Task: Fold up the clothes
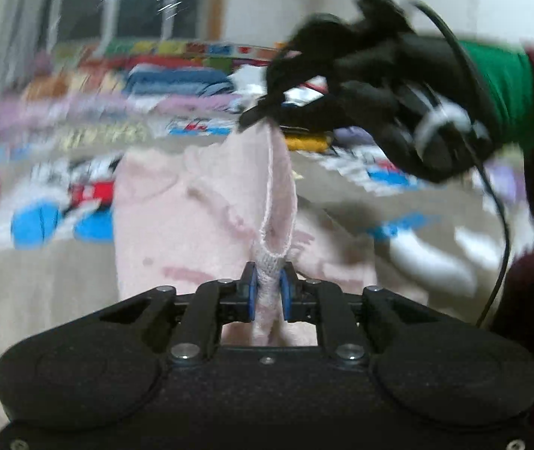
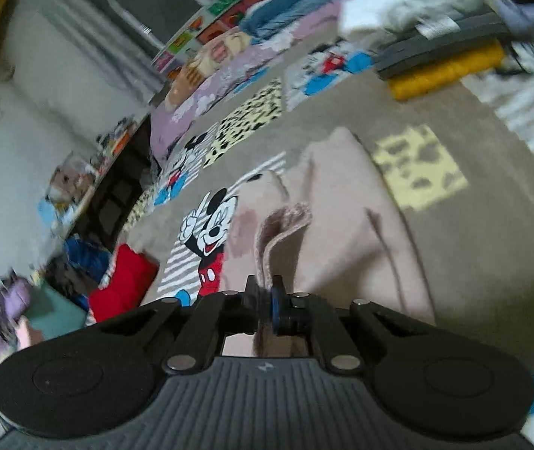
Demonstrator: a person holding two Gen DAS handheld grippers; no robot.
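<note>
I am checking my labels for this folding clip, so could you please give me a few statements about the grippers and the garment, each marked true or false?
1. The left gripper is shut on an edge of the pink garment. True.
2. The right gripper is open and holds nothing. False: it is shut on a fold of the pink garment.
3. The garment hangs over a beige blanket printed with cartoon mice. True.
4. In the left wrist view the right gripper pinches the garment too. True.
5. A folded yellow item lies on top of the pink garment. False: it lies apart, farther back on the blanket.
</note>
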